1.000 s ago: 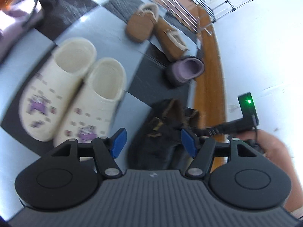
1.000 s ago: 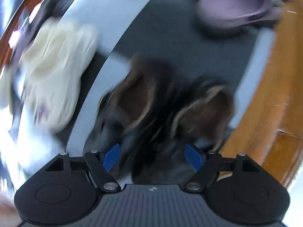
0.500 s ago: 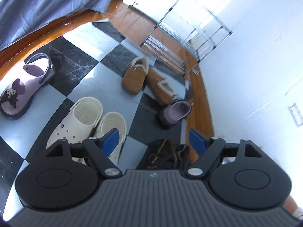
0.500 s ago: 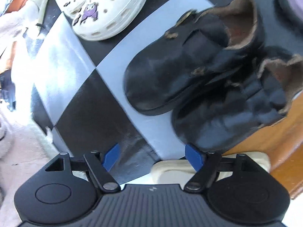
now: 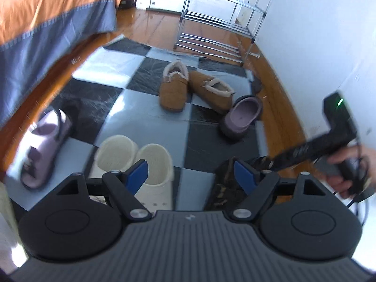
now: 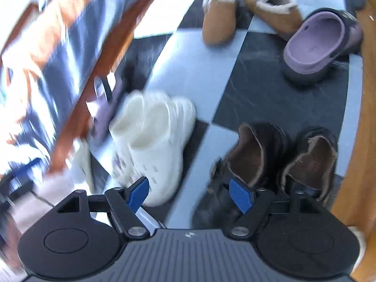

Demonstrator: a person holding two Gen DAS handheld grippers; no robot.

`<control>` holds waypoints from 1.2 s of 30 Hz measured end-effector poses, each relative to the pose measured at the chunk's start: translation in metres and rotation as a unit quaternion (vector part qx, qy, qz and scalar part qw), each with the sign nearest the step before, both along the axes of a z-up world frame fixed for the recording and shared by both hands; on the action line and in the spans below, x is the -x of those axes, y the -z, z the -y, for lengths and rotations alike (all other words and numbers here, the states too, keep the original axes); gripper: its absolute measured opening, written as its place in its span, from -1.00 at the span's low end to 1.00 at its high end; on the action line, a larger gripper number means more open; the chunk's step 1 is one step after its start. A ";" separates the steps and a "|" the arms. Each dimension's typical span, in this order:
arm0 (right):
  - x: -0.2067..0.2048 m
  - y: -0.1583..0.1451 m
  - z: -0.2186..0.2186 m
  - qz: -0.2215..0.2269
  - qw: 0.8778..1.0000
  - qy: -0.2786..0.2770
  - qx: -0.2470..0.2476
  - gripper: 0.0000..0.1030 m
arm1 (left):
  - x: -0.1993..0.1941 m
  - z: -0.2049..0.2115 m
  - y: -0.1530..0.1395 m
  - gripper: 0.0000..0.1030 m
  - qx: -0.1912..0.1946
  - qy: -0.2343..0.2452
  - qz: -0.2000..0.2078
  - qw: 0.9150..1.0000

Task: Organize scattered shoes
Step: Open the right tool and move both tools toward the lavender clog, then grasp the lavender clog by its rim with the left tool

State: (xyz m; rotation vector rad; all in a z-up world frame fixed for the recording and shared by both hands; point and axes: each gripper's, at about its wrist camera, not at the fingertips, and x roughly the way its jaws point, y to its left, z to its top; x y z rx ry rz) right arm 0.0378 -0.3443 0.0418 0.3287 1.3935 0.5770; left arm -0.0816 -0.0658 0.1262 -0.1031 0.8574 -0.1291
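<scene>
Shoes lie on a black-and-grey checkered mat. A cream clog pair sits side by side near my open, empty left gripper. A dark brown pair sits side by side just ahead of my open, empty right gripper. Two tan fleece-lined slippers lie farther off. One purple clog lies near the mat's right edge, another purple sandal at the left.
A metal shoe rack stands at the far end by the white wall. A bed with an orange and blue cover is at the left. Wood floor borders the mat. The right-hand tool shows at right.
Both grippers have pulled back and tilted up from the dark brown pair. The views now take in the whole mat, the rack and the bed. Both stay open and empty.
</scene>
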 end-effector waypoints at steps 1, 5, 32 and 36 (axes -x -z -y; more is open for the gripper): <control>0.000 0.005 -0.002 0.009 1.000 -0.001 0.003 0.49 | 0.000 0.006 0.002 0.56 -0.014 0.001 -0.001 1.000; 0.000 0.004 0.000 0.040 0.999 0.007 0.013 0.49 | -0.002 0.020 0.007 0.56 -0.011 0.026 -0.016 0.999; -0.067 -0.002 0.103 0.042 0.957 0.257 0.127 0.51 | -0.256 0.130 0.076 0.54 0.079 0.109 -0.092 0.987; -0.069 -0.001 0.117 0.091 0.951 0.279 0.099 0.51 | -0.285 0.155 0.111 0.54 0.061 0.100 -0.122 0.986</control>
